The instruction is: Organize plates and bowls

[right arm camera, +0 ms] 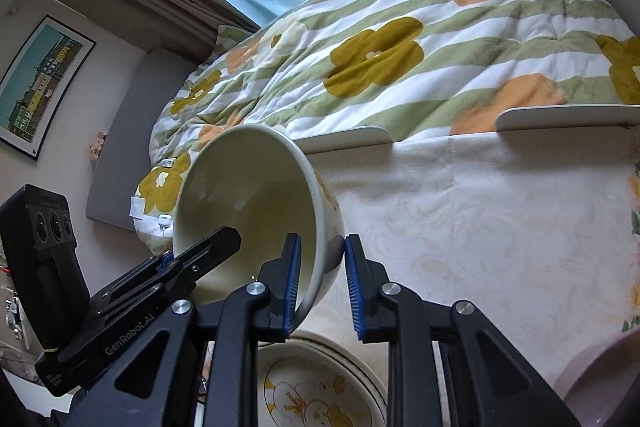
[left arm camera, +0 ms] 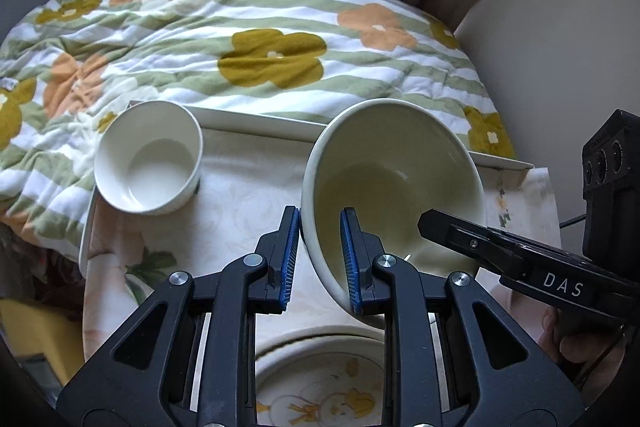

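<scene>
A large cream bowl (left arm camera: 392, 167) hangs tilted above the tray, held from both sides. My left gripper (left arm camera: 322, 259) is shut on its near left rim, one blue pad inside and one outside the wall. In the right wrist view my right gripper (right arm camera: 320, 285) is shut on the same bowl (right arm camera: 256, 195) at its right rim. Its dark finger (left arm camera: 430, 223) reaches into the bowl from the right. Directly under the bowl lies a flower-patterned plate (left arm camera: 320, 387), partly hidden by the fingers. A smaller white bowl (left arm camera: 148, 159) stands upright at the tray's far left corner.
The white tray (left arm camera: 256, 117) carries a pale patterned cloth (right arm camera: 500, 227) and rests on a bed with a flowered quilt (left arm camera: 272, 55). A pale pink rim (right arm camera: 600, 379) shows at the lower right. A person's hand (left arm camera: 560, 331) holds the right gripper's handle.
</scene>
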The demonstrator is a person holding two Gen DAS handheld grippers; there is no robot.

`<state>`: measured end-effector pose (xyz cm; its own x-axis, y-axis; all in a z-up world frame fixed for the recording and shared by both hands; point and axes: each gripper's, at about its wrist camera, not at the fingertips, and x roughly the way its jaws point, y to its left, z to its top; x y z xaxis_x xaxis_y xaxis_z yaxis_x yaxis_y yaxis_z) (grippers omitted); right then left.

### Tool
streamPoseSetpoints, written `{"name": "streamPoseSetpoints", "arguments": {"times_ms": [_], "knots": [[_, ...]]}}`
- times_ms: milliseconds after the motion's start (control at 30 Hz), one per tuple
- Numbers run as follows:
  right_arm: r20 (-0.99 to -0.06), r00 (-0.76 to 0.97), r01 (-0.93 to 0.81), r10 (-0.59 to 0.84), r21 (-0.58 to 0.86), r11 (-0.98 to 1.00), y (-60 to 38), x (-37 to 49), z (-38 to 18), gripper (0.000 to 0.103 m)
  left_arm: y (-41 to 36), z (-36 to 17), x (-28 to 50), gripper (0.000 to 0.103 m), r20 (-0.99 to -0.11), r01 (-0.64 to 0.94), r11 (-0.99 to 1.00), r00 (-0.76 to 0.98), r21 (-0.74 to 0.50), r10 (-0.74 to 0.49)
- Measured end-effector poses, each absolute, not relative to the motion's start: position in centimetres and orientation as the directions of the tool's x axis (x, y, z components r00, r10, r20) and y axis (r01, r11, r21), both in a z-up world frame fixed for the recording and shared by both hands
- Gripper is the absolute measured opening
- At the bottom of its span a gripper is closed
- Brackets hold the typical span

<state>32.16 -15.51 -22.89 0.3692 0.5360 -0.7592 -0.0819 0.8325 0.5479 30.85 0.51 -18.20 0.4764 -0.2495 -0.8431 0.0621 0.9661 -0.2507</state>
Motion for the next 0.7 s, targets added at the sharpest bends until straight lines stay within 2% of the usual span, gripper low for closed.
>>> {"name": "streamPoseSetpoints", "arguments": {"times_ms": [367,700], "knots": [[-0.752,0.448,-0.051,0.483,0.518,0.854,-27.2,23.8,-18.9,0.021,-12.4,-15.2,23.5,0.019,-0.822,0.147,0.953,0.483,-0.264,-0.302],[-0.813,0.44,0.067,0.381,0.453,0.889,-35.8,17.4,-20.5,0.02,-22.6,-17.8,19.5,0.019,-0.86,0.262,0.925,0.363,-0.277,-0.36]]}}
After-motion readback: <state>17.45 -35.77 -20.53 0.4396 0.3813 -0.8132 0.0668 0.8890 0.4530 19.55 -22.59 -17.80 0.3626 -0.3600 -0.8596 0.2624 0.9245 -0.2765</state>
